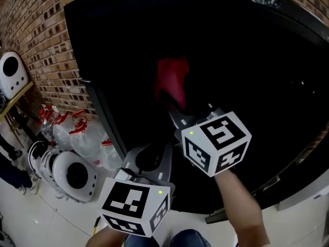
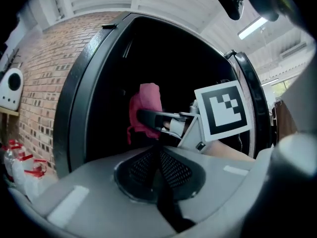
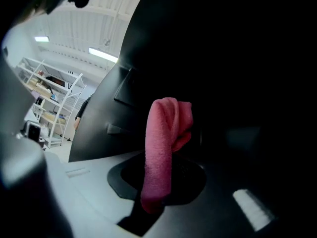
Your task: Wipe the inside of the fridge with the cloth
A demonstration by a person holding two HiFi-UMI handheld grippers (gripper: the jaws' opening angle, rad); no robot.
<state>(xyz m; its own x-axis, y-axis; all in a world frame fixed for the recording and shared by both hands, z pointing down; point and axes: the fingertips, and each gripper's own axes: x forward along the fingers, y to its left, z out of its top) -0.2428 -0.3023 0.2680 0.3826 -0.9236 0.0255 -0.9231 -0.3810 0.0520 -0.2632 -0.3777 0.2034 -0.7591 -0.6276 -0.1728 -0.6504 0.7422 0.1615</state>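
The fridge point(image 1: 247, 60) stands open, and its inside is a dark black cavity filling most of the head view. A pink cloth point(image 1: 172, 80) is held up inside it, pinched in my right gripper point(image 1: 170, 103), which is shut on the cloth's lower end. In the right gripper view the cloth point(image 3: 161, 148) rises folded from between the jaws. My left gripper point(image 1: 150, 159) hangs lower, in front of the fridge's bottom edge; its mesh pads point(image 2: 171, 168) meet with nothing between them. From the left gripper view the cloth point(image 2: 146, 108) shows beyond, deep in the opening.
A brick wall point(image 1: 43, 40) runs along the left. On the floor by the fridge's left side lie plastic bottles with red caps point(image 1: 77, 130) and a white round appliance point(image 1: 72, 174). The fridge's black frame point(image 2: 79, 98) borders the opening. Metal shelving point(image 3: 49, 103) stands far off.
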